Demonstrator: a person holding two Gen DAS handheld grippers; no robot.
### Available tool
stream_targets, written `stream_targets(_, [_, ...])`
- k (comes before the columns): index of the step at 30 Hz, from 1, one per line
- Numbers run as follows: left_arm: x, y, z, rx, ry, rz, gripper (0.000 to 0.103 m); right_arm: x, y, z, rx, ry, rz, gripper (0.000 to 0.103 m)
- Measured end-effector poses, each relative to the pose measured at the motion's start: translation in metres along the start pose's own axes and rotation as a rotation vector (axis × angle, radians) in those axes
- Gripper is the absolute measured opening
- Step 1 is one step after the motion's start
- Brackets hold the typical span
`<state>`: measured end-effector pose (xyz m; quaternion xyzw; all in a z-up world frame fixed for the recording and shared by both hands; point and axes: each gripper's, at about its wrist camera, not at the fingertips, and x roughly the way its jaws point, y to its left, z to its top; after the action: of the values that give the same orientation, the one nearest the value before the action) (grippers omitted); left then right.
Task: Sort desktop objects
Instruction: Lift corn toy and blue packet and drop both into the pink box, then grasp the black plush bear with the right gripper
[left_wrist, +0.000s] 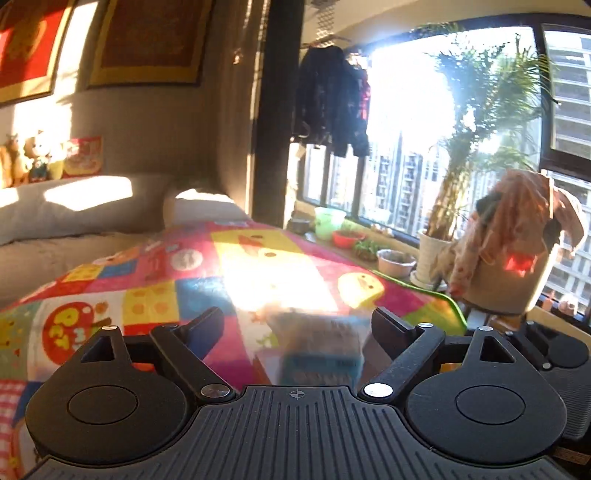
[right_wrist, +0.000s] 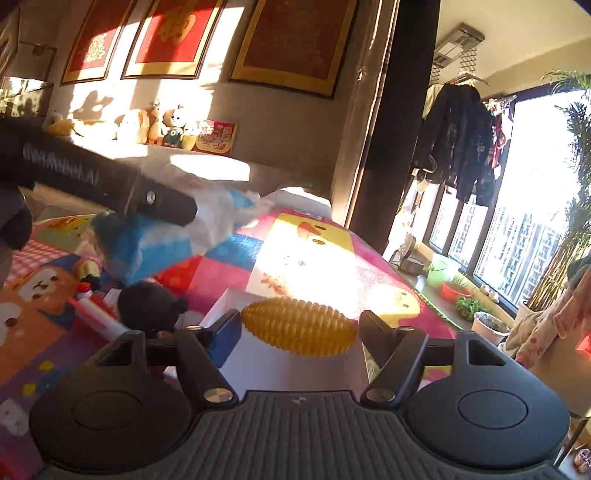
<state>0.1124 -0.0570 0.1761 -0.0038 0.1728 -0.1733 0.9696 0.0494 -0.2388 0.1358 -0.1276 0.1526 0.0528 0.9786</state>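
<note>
Ribbed yellow ball (right_wrist: 299, 328) sits between the right tool's (right_wrist: 297, 326) spread fingers, touching neither; left tool (left_wrist: 297, 328) released.

Both wrist views look low and close across the patchwork cloth (left_wrist: 155, 288) toward the sunlit window (right_wrist: 535, 221)
</note>
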Motion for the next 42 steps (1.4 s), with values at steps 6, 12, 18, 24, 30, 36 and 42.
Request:
stream_targets(6, [-0.022, 0.038, -0.061, 0.014, 0.07, 0.148, 0.097, 0.029, -0.019, -0.019, 0.155, 0.107, 0.047, 0.083])
stream_targets(12, [-0.023, 0.043, -0.134, 0.063, 0.215, 0.21, 0.097, 0.038, -0.002, -0.032, 0.122, 0.159, 0.068, 0.083])
stream_targets(18, [-0.03, 0.054, -0.159, 0.051, 0.244, 0.262, 0.098, 0.048, 0.01, -0.02, 0.097, 0.171, 0.074, 0.084])
stream_targets(24, [-0.045, 0.066, -0.166, -0.03, 0.223, 0.284, 0.1, 0.085, 0.025, 0.017, 0.223, 0.265, 0.237, 0.066])
stream_targets(30, [-0.058, 0.074, -0.163, -0.088, 0.202, 0.257, 0.101, 0.154, 0.105, 0.06, 0.152, 0.367, 0.357, 0.094])
stream_targets(36, [-0.071, 0.078, -0.171, -0.098, 0.215, 0.271, 0.102, 0.222, 0.182, 0.04, -0.064, 0.499, 0.273, 0.1])
stream_targets(42, [-0.075, 0.078, -0.174, -0.114, 0.229, 0.268, 0.102, 0.184, 0.168, 0.038, -0.037, 0.45, 0.315, 0.082])
